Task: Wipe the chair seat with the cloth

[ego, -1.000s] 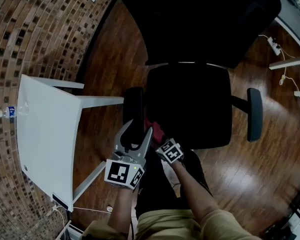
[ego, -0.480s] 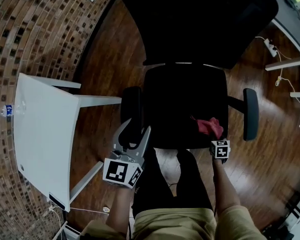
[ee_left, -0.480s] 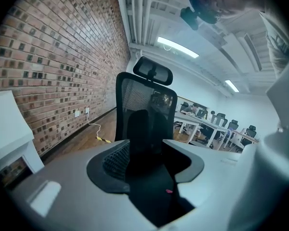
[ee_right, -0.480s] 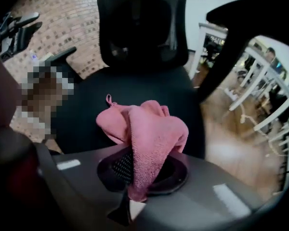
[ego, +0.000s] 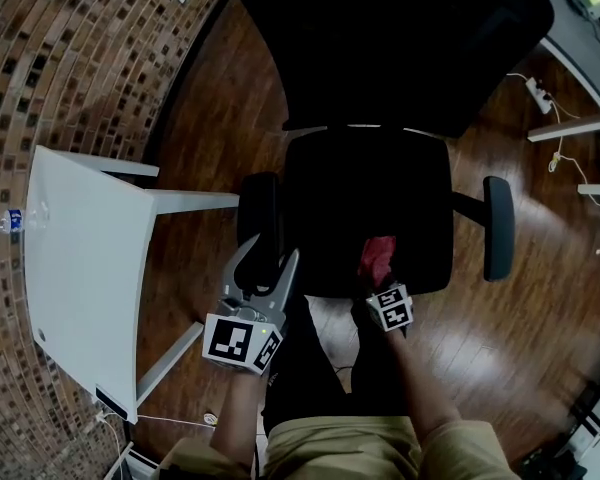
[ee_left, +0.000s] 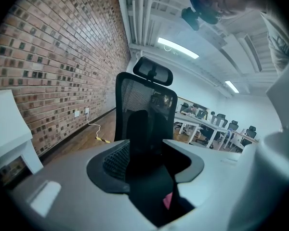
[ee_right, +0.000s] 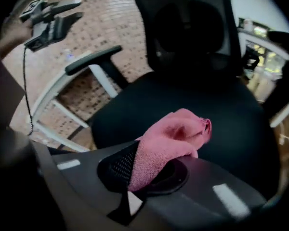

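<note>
The cloth [ego: 378, 257], pink and bunched, is held against the chair seat [ego: 370, 193] near its front edge, somewhat right of the middle, and is clamped between the jaws of the right gripper [ego: 381, 280], which are closed on one fold while the rest is spread forward onto the black upholstery. Wiping is judged to be under way, but how much has been covered cannot be read: no streak, dust or damp trail is shown on the dark seat, so the rear half and both sides are best taken as not yet done. The left gripper [ego: 267, 268] is held over the chair's left armrest [ego: 260, 218], off the seat; its jaws are spread apart and nothing is gripped. The backrest [ego: 400, 38] is seen beyond the seat, a white table [ego: 80, 268] to the left and wooden floor all round. The grip itself is shown only in the right gripper view, where the cloth [ee_right: 171, 138] is seen pinched at the jaw pads of the right gripper [ee_right: 147, 172] and draped on the seat [ee_right: 183, 97], with the left gripper [ee_right: 53, 16] raised at upper left. In the left gripper view the empty gap of the left gripper [ee_left: 151, 167] is confirmed, a brick wall [ee_left: 53, 57] is shown, and only a pink sliver of cloth [ee_left: 167, 200] is glimpsed.
</note>
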